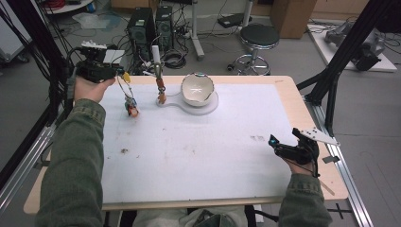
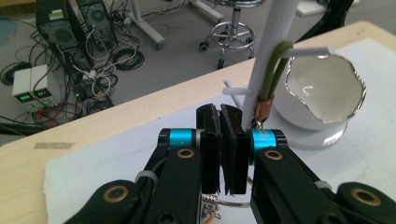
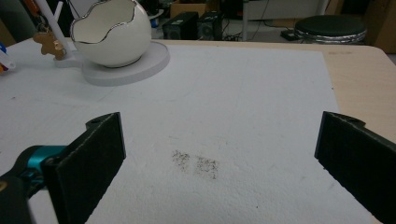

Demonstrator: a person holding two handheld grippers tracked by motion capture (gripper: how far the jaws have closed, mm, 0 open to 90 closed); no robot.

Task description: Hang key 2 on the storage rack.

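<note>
Metal keyring [image 1: 126, 90], charms dangling, hangs pinched in the closed left claw [image 1: 124, 75], just left of the white peg stand [image 1: 155, 59]; the right claw [image 1: 285, 142] gapes wide, far off.

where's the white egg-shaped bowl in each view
High view: the bowl sits at top centre, on its round white base.
Left gripper view: the bowl is at upper right, beside the post.
Right gripper view: the bowl is at upper left.
Shared landmark: the white post.
</note>
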